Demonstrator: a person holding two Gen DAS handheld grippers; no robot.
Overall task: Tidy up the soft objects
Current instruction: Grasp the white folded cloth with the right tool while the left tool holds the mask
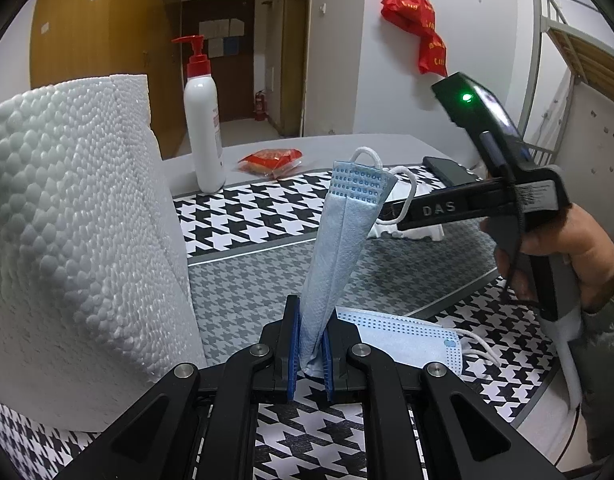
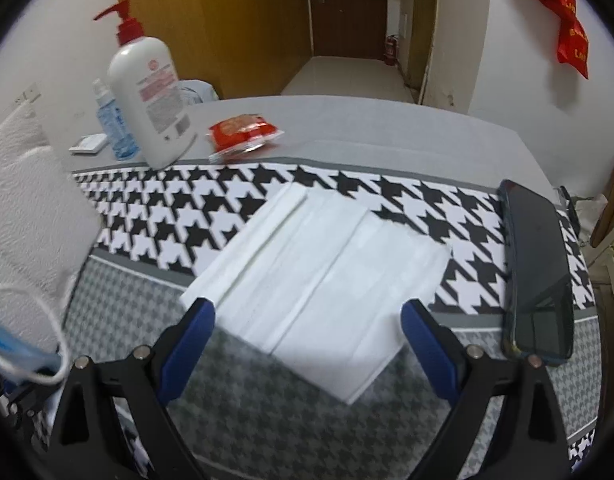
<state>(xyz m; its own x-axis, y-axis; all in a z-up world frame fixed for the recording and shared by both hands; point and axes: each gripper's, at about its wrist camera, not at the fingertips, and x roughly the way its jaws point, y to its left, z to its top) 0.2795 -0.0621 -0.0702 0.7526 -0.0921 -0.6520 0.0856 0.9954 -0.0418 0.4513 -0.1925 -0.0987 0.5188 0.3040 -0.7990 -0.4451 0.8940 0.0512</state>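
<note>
My left gripper (image 1: 310,344) is shut on a folded blue face mask (image 1: 343,248) that stands upright above the table, ear loops at its top. Its end also shows at the left edge of the right wrist view (image 2: 11,344). A second blue mask (image 1: 407,340) lies flat on the mat just right of my left gripper. My right gripper (image 2: 309,344) is open and empty above the near edge of a folded white tissue stack (image 2: 319,280). In the left wrist view the right gripper's body (image 1: 483,200) hovers over that white stack, beyond the held mask.
A large paper towel roll (image 1: 67,240) stands at the left. A white pump bottle (image 2: 147,100), a small blue bottle (image 2: 115,120) and a red packet (image 2: 243,132) sit at the back. A black phone (image 2: 539,272) lies at the right on the houndstooth mat (image 2: 167,208).
</note>
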